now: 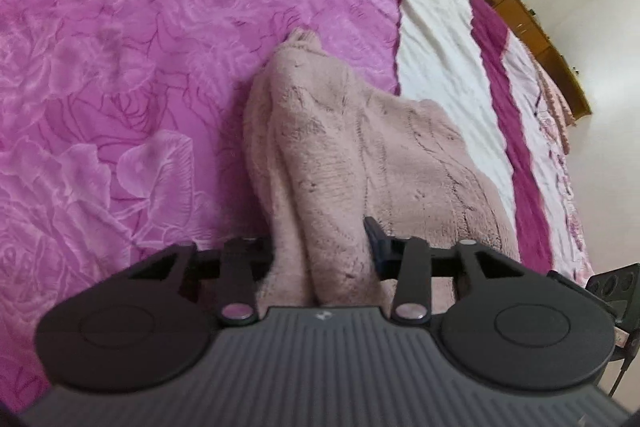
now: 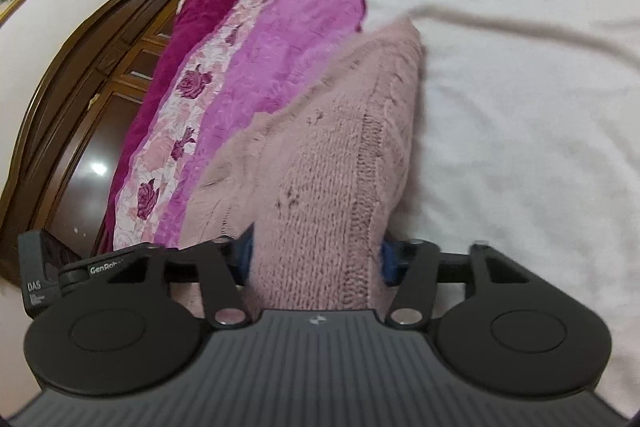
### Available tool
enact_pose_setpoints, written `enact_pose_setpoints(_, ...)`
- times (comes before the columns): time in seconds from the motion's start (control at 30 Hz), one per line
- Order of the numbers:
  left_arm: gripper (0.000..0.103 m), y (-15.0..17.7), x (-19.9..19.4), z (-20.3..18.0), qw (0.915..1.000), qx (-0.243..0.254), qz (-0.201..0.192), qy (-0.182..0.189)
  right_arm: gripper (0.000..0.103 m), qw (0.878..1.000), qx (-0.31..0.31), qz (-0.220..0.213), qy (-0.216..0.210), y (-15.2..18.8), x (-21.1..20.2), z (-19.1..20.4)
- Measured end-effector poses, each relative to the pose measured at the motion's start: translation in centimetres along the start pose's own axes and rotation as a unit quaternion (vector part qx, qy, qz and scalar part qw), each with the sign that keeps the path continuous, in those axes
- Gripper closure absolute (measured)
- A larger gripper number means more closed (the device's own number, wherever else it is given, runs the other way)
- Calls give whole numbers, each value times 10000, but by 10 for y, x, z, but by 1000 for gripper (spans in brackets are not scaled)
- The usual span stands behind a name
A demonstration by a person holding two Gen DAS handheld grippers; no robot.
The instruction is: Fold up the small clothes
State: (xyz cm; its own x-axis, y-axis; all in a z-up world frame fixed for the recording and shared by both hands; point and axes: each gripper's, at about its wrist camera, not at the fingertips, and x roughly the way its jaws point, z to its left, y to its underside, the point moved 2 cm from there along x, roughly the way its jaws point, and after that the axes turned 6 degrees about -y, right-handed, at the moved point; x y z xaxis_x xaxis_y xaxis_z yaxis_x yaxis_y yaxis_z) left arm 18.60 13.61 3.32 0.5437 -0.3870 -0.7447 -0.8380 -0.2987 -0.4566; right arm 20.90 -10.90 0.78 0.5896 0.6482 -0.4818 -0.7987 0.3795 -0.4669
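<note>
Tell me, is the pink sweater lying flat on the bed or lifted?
Lifted at the near end: the pink sweater is bunched in both closed jaws, its far end trailing onto the bedspread.

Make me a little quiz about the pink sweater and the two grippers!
1. True or false: both grippers are pinching the sweater.
2. What lies under the sweater: A) a floor, B) a bedspread, C) a chair?
3. What colour is the plain strip of the bed beside the sweater?

Key:
1. True: the left gripper and the right gripper each have knit bunched between their fingers.
2. B.
3. White.
</note>
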Motion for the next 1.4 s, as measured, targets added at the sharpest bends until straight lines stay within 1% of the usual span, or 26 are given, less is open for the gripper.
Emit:
enact_pose_setpoints(0.17, 66, 5, -19, -18, 9996, -2, -41, 270, 49, 9994, 98, -132, -298, -10, -27, 21)
enact_pose_setpoints(0.27, 67, 16, -26, -35, 9989, 20, 72, 467, 49, 9994, -32, -202, -277, -14, -53, 33)
enact_pose_setpoints(0.33, 67, 26, -30, -49, 9988, 124, 168, 451, 49, 9995, -133, -201, -196, -13, -73, 39)
enact_pose_setpoints(0.47, 67, 53, -40, -78, 9975, 364, 197, 579, 49, 9995, -175, -248, -15, -1, -117, 39)
enact_pose_setpoints(0.67, 67, 94, -52, -112, 9932, 774, 341, 796, 49, 9988, -73, -474, 134, 34, -190, 25)
enact_pose_setpoints(0.73, 67, 107, -50, -119, 9918, 993, 387, 707, 49, 9984, 12, -503, 253, 50, -207, 17)
enact_pose_setpoints(0.8, 67, 121, -47, -124, 9901, 1246, 439, 468, 48, 9982, 58, -442, 406, 66, -216, 6)
enact_pose_setpoints(0.9, 66, 138, -40, -124, 9856, 1616, 487, -81, 48, 9972, 206, -263, 671, 89, -217, -13)
enact_pose_setpoints(0.93, 66, 143, -38, -123, 9829, 1766, 443, -282, 48, 9965, 219, -226, 775, 95, -214, -18)
enact_pose_setpoints(0.97, 65, 147, -36, -122, 9806, 1874, 402, -402, 47, 9956, 134, -204, 903, 100, -212, -22)
enact_pose_setpoints(1.07, 63, 153, -35, -119, 9757, 2102, 278, -562, 44, 9908, -300, -135, 1311, 114, -200, -27)
enact_pose_setpoints(1.13, 61, 153, -35, -119, 9743, 2147, 241, -629, 41, 9875, -535, -133, 1478, 122, -194, -30)
enact_pose_setpoints(1.23, 61, 155, -38, -121, 9741, 2142, 185, -708, 39, 9871, -567, -206, 1485, 125, -194, -28)
enact_pose_setpoints(1.3, 61, 159, -43, -124, 9719, 2219, 102, -783, 34, 9871, -558, -258, 1477, 127, -199, -26)
enact_pose_setpoints(1.4, 54, 164, -53, -128, 9692, 2283, -39, -921, 29, 9852, -632, -330, 1556, 127, -203, -18)
